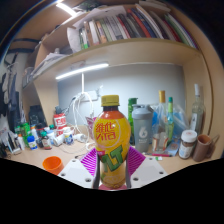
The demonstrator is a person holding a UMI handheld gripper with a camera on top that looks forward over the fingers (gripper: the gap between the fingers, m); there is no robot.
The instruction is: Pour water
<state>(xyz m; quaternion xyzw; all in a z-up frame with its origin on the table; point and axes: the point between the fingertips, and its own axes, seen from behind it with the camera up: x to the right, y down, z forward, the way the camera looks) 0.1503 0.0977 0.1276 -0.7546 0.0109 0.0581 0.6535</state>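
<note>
A yellow Vita drink bottle (111, 138) with a yellow cap and a red and green label stands upright between my fingers. My gripper (112, 170) is shut on the bottle's lower half, with both purple pads (93, 161) pressed against its sides. The bottle appears lifted a little above the desk (40, 160). An orange cup (52, 165) sits on the desk to the left of the fingers. The bottle's base is hidden between the fingers.
Several bottles and jars (165, 125) crowd the desk behind and to the right, with a grey cup (141, 126) right behind the bottle. Small items (40, 135) stand at the left. A shelf with books (120, 30) hangs above, lit by a lamp strip.
</note>
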